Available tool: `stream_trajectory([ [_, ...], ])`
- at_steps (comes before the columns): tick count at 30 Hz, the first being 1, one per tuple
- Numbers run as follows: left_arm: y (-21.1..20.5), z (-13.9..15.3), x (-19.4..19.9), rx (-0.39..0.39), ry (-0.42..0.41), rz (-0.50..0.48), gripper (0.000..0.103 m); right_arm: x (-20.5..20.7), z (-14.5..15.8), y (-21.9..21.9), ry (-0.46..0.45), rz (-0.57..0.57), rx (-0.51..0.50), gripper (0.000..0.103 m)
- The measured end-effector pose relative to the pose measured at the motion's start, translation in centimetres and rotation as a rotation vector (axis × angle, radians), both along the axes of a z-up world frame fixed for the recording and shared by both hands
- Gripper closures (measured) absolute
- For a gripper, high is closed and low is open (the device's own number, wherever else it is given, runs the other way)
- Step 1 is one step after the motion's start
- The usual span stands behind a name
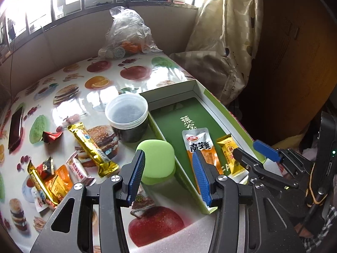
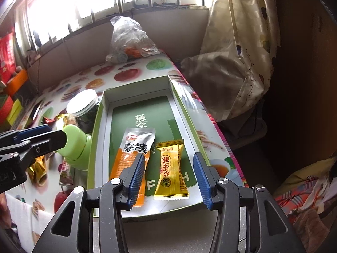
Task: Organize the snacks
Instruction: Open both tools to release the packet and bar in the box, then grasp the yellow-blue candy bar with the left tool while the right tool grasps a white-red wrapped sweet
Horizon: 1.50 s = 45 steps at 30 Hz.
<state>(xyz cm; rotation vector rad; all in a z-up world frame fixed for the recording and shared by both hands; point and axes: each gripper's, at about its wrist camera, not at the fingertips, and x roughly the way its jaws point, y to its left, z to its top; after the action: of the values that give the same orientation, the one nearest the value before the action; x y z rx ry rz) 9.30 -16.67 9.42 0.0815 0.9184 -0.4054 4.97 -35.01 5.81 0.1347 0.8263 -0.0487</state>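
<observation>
- Table (image 1: 69,80): covered with a glossy cloth printed with fruit and burgers.
- Green box (image 2: 101,113): open, shallow, at the table's right edge.
- Left gripper (image 1: 168,164): jaws apart, holding nothing, above the green lid (image 1: 157,160) of a bottle just left of the box.
- Right gripper (image 2: 169,166): jaws spread, empty, over the box's near end.
- Clear-lidded jar (image 1: 126,113): touching the box's left wall.
- White-and-orange pouch (image 2: 134,147): flat in the box.
- Yellow packet (image 2: 171,168): beside the pouch, between the right gripper's fingers (image 2: 138,168) but untouched.
- Loose snacks (image 1: 92,147): scattered on the cloth, left of the jar.
</observation>
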Motion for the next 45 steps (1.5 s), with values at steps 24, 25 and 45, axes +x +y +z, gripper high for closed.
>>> stream_trajectory([
  [24, 11.3, -1.5, -1.3, -0.01, 0.024, 0.24, 0.055, -1.3, 3.0, 8.8, -0.101, 0.171, 0.063, 0.048],
  [25, 12.0, -1.8, -1.2, -0.011, 0.03, 0.254, 0.055, -1.3, 3.0, 9.5, -0.099, 0.192, 0.063, 0.048],
  [45, 20.0, -5.5, 0.0, -0.055, 0.115, 0.411, 0.055, 1.3, -3.4, 14.5, 0.067, 0.254, 0.106, 0.053],
])
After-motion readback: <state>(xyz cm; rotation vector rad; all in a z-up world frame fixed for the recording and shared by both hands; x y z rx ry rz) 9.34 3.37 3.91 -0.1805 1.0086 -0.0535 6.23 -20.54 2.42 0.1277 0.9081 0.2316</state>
